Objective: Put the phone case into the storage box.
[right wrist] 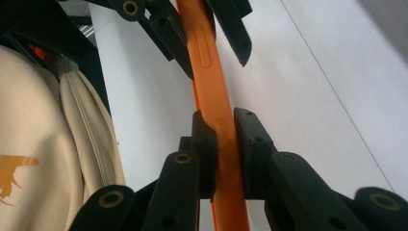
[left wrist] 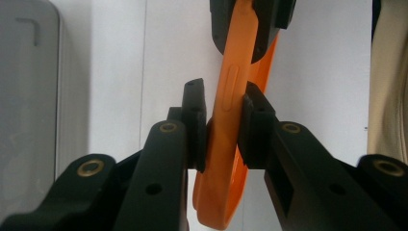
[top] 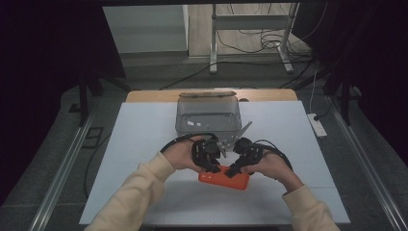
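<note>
An orange phone case (top: 226, 181) is held just above the white mat, near the table's front edge, with one gripper on each end. My left gripper (top: 211, 166) is shut on its left end; in the left gripper view both pads press the thin orange edge (left wrist: 230, 96) at my left gripper (left wrist: 225, 94). My right gripper (top: 236, 169) is shut on the other end, and in the right gripper view its pads clamp the case (right wrist: 216, 96) at my right gripper (right wrist: 222, 120). Each gripper view shows the other gripper farther along the case.
A clear plastic box (top: 208, 115) with its lid open stands just behind the hands at the table's middle. The white mat (top: 144, 139) covers the table. A cream sleeve (right wrist: 38, 144) is close on the left in the right gripper view.
</note>
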A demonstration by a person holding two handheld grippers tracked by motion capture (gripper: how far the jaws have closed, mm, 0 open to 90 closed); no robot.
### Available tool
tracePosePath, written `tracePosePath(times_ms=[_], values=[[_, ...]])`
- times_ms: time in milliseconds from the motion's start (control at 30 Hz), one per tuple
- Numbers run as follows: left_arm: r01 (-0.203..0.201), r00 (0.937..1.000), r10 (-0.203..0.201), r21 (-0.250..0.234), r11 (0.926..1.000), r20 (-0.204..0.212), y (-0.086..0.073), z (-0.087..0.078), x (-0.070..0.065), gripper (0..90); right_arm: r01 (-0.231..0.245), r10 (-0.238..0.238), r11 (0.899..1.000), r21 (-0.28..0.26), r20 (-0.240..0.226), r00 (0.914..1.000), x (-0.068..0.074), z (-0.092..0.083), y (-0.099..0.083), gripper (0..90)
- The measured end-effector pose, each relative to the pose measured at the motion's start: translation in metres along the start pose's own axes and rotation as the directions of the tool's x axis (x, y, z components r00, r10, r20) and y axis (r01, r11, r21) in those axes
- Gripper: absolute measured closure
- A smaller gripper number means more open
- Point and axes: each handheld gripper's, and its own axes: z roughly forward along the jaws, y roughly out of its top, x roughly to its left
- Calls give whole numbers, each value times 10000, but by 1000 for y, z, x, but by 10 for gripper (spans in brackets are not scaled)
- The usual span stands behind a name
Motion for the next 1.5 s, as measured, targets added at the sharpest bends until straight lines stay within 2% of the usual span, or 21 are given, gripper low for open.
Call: tracePosePath(times_ms=[100, 233, 333, 400, 500, 567, 600, 700, 800, 833, 967, 1200, 1367, 1400, 1500], values=[[49, 9999, -52, -276, 9996, -123, -1, -1, 1, 719, 11, -11, 9999, -123, -6, 10000, 0, -1, 0, 800], [244, 9990, -279, -949, 9952, -357, -5, -4, 4, 599, -111, 111, 9986, -521, 7, 9999, -1, -6, 0, 817], [584, 9963, -674, -1558, 9861, -531, -10, -10, 6, 456, -281, 295, 9977, -611, 215, 9993, -3, -9, -2, 820], [885, 9935, -1004, -1896, 9779, -539, -14, -14, 8, 416, -348, 360, 9972, -663, 171, 9992, -4, -10, -3, 822], [1414, 9833, -1627, -2212, 9649, -813, -23, -19, 10, 395, -288, 305, 9969, -738, 223, 9993, -5, -11, -3, 823], [1676, 9775, -1932, -2452, 9549, -843, -31, -22, 13, 386, -344, 361, 9965, -768, 206, 9991, -5, -12, -3, 823], [1878, 9739, -2141, -2620, 9466, -757, -36, -23, 13, 385, -359, 378, 9962, -799, 235, 9990, -5, -13, -3, 824], [2173, 9666, -2474, -2976, 9296, -670, -47, -25, 13, 375, -480, 507, 9944, -937, 264, 9984, -5, -15, -3, 824], [2364, 9597, -2726, -3295, 9141, -677, -57, -27, 12, 354, -385, 433, 9915, -1244, 358, 9984, -6, -18, -4, 824], [2462, 9562, -2849, -3420, 9069, -671, -61, -29, 11, 350, -494, 544, 9904, -1291, 348, 9979, -5, -18, -4, 824], [2674, 9476, -3128, -3752, 8875, -647, -69, -31, 7, 326, -371, 454, 9852, -1671, 459, 9979, -5, -22, -4, 824], [3208, 9192, -3862, -4234, 8473, -764, -84, -34, -4, 319, -451, 626, 9738, -2231, 720, 9954, 0, -31, -6, 825], [3534, 8971, -4352, -4674, 8104, -763, -98, -32, -14, 307, -509, 749, 9668, -2504, 871, 9934, 2, -37, -9, 825], [3616, 8905, -4484, -4776, 8007, -776, -101, -32, -16, 307, -512, 769, 9657, -2546, 921, 9928, 2, -38, -9, 825], [3766, 8765, -4742, -4952, 7829, -831, -108, -30, -20, 295, -520, 807, 9642, -2601, 1008, 9916, 3, -39, -10, 825]])
